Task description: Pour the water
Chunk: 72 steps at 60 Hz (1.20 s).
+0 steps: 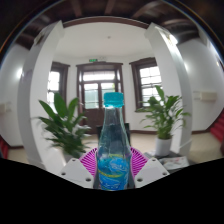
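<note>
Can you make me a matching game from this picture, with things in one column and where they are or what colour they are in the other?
Things:
1. bottle
2. bottle cap
3. leafy plant
4. door

Descriptions:
A. dark-framed, in the far wall
B. beside the bottle, further back
C. teal
D. between the fingers, with blue label

Pairs: 1-D, 2-C, 3-B, 4-A
</note>
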### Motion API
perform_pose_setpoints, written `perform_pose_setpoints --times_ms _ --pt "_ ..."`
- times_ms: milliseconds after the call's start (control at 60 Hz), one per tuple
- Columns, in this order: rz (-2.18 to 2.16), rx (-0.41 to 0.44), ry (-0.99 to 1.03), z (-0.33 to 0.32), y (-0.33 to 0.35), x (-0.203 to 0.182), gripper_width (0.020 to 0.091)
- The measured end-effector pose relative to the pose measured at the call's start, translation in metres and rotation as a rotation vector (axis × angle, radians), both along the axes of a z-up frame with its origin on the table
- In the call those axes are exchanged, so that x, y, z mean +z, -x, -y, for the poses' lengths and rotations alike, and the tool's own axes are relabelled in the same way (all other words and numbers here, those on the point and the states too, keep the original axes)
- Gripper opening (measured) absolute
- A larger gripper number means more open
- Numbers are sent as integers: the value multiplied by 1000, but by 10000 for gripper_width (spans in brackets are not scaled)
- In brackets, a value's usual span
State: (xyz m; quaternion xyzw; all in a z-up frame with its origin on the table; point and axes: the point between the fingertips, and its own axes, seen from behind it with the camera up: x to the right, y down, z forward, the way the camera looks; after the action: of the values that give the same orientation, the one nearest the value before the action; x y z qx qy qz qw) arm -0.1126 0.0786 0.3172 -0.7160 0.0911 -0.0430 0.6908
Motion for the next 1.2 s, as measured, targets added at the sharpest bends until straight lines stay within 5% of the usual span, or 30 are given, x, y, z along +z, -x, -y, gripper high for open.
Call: perform_pose_setpoints --times_ms 133,317,600,733,933,1033,1200 --pt "116 -155 73 10 -72 -30 420" --pt "158 -228 215 21 -121 -113 419" --pt "96 -200 238 12 -156 -216 419" --pt "49 -202 162 14 -161 -212 425" --pt "17 -208 156 16 -164 -212 551" --pt "29 -185 185 19 -158 -214 785" --pt "23 -123 200 43 -136 -208 822"
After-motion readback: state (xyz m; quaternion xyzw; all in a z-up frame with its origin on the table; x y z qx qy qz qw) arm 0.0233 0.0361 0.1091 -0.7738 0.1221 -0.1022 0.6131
